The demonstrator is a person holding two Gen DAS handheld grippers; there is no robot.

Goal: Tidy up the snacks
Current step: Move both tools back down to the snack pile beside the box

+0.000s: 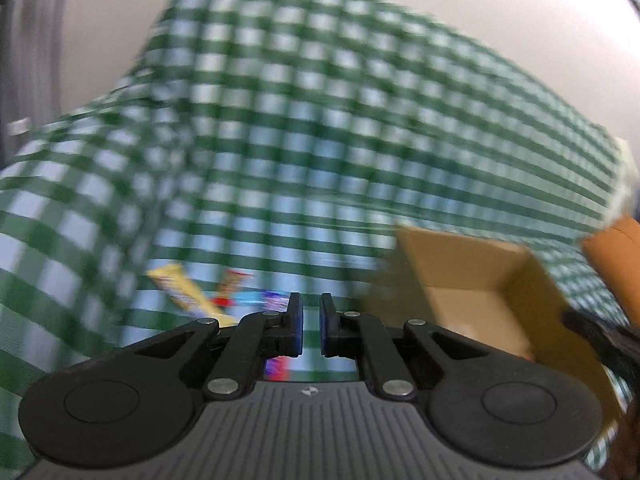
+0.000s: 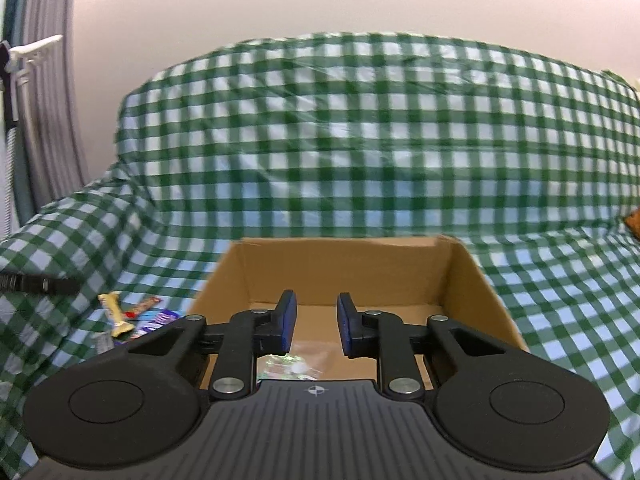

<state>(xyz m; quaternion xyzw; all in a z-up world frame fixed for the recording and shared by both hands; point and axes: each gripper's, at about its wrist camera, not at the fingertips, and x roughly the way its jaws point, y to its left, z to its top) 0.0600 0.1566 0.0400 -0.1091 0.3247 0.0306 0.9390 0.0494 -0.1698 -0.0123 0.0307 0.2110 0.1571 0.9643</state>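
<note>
Left gripper (image 1: 311, 325) nearly closed, right gripper (image 2: 317, 326) parted, both empty

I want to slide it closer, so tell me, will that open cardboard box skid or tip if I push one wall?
The cardboard box looks thin-walled and nearly empty, holding only a clear wrapper, so it is probably light and should slide easily. It sits on a wrinkled checked cloth, which may bunch up and catch its edge. The walls may flex inward.

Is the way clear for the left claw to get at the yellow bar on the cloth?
Probably yes. The yellow bar lies uncovered on the cloth just ahead-left of the left claw, whose jaws are nearly shut and empty; the box sits off right.
</note>
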